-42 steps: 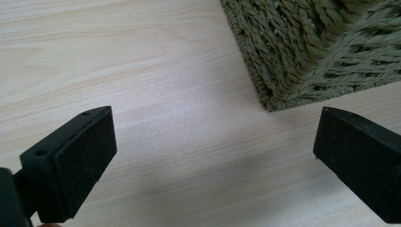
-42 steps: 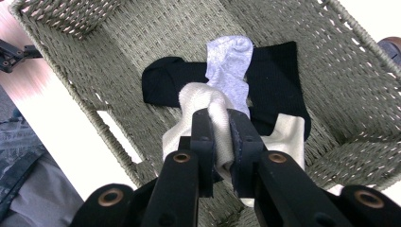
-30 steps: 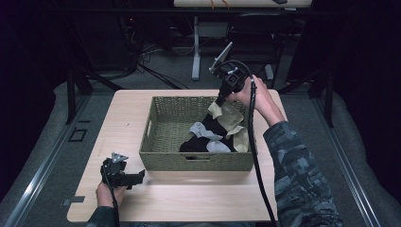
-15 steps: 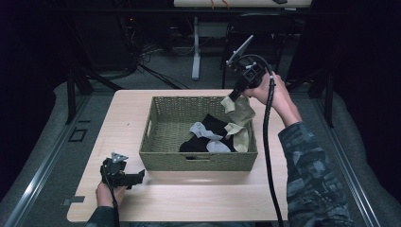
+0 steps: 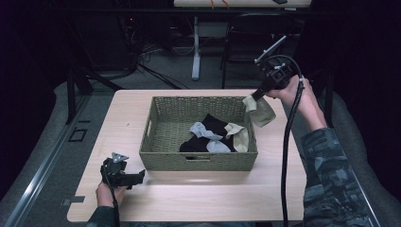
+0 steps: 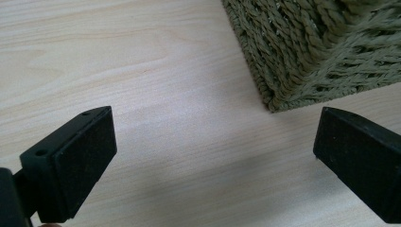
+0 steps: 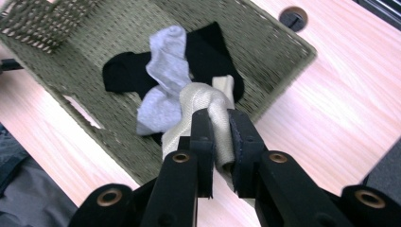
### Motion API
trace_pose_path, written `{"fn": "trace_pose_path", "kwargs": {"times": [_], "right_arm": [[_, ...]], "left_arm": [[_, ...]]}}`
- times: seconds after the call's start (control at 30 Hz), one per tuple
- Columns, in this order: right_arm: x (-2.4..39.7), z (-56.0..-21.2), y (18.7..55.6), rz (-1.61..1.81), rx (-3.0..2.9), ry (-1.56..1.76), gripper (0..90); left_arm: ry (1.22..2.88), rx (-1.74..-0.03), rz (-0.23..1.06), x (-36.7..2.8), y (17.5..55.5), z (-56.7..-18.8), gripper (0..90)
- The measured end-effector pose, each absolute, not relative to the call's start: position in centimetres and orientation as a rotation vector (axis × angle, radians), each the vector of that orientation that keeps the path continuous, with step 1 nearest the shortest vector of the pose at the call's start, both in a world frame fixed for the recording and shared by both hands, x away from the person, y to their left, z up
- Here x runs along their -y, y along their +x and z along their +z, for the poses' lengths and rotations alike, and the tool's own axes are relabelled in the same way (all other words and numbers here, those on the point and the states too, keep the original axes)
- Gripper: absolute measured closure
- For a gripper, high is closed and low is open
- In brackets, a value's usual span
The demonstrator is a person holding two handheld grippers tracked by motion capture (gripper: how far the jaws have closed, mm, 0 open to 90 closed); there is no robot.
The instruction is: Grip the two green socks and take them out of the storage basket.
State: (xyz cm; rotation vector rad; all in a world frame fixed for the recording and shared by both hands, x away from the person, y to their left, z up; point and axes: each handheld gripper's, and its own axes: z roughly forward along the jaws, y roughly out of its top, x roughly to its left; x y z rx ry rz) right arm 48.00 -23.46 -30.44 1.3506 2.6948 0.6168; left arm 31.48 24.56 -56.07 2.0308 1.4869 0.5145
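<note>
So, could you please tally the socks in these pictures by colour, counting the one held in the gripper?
Beige socks: 2, one held in the right gripper at, one in the basket at
Grey socks: 2, at and
Black socks: 2 as far as the pile shows, at and
Total: 6

Beige sock (image 5: 261, 111), olive-green woven basket (image 5: 198, 161), black & lt grey socks (image 5: 204, 133), pale wood table (image 5: 189, 194), camo sleeve (image 5: 331, 175)
</note>
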Motion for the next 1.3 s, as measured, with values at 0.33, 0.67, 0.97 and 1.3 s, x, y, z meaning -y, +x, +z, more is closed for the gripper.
{"fn": "trace_pose_path", "kwargs": {"times": [0.33, 0.67, 0.97, 1.3], "right_arm": [[26.9, -32.3, 48.0, 0.581, -2.659, 1.432, 82.0], [29.3, -35.8, 48.1, 0.551, -2.637, 1.544, 82.0], [30.5, -39.6, 48.0, 0.535, -2.625, 1.625, 81.9], [31.3, -44.4, 48.4, 0.513, -2.607, 1.716, 81.9]], "left_arm": [[2.031, -1.489, 0.516, -24.6, 31.5, -56.1, 0.2], [2.031, -1.488, 0.516, -24.6, 31.5, -56.1, 0.2], [2.032, -1.483, 0.518, -24.7, 31.5, -56.0, 0.2], [2.033, -1.48, 0.515, -24.6, 31.5, -56.0, 0.2]]}}
